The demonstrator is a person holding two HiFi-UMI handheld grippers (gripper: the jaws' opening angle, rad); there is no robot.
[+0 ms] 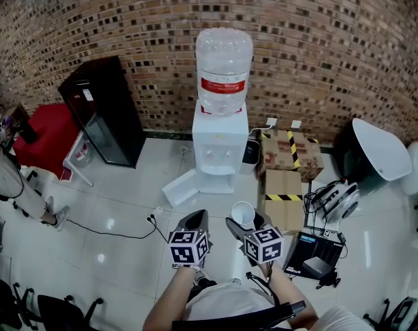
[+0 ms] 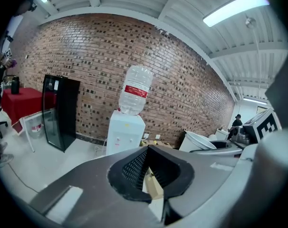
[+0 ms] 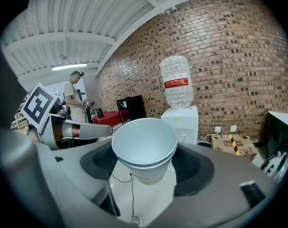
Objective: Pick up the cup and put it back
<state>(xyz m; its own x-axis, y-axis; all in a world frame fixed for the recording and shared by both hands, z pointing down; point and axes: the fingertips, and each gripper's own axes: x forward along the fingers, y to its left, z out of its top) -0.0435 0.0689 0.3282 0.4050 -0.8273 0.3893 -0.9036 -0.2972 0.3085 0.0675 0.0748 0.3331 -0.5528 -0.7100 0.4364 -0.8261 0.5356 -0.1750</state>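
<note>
A white paper cup (image 1: 243, 214) sits upright between the jaws of my right gripper (image 1: 246, 226), which is shut on it. In the right gripper view the cup (image 3: 145, 144) fills the centre and both dark pads (image 3: 99, 163) press its sides; it looks like two nested cups. My left gripper (image 1: 193, 227) hangs beside it at the left, shut and empty, with its black pads (image 2: 129, 172) almost meeting. The white water dispenser (image 1: 221, 143) with its clear bottle (image 1: 224, 67) stands a short way ahead on the floor, also seen as the dispenser (image 3: 184, 122) beyond the cup.
A black cabinet (image 1: 102, 109) and a red-covered table (image 1: 50, 133) stand at the left wall. Cardboard boxes (image 1: 288, 154), a white bin (image 1: 378, 150) and a black box (image 1: 316, 257) lie at the right. A cable (image 1: 119, 229) crosses the tiles. A person (image 1: 16, 185) stands far left.
</note>
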